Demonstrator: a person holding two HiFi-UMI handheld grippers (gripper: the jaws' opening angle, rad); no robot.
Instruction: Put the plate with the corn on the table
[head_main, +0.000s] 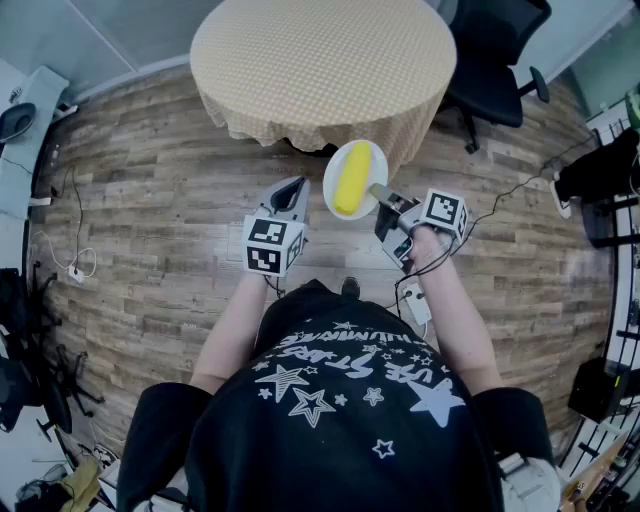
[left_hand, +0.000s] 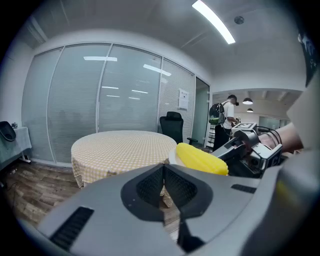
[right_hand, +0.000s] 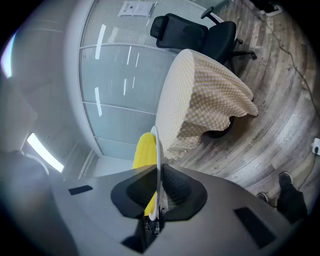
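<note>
path: wood floor (head_main: 150, 200) open up to table (head_main: 320, 60) | obstacle: office chair (head_main: 495, 50) — right of table

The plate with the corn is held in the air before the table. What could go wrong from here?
1. The right claw pinches the plate at one rim only, so it could tip or slip, and it hangs over the floor, not the table.
2. The corn lies loose on it and might roll off.
3. The left claw is shut, empty and apart from the plate, giving no support.

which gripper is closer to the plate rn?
Right. The right gripper is clamped on the rim of the plate; the left gripper sits just left of it, jaws shut, empty.
</note>
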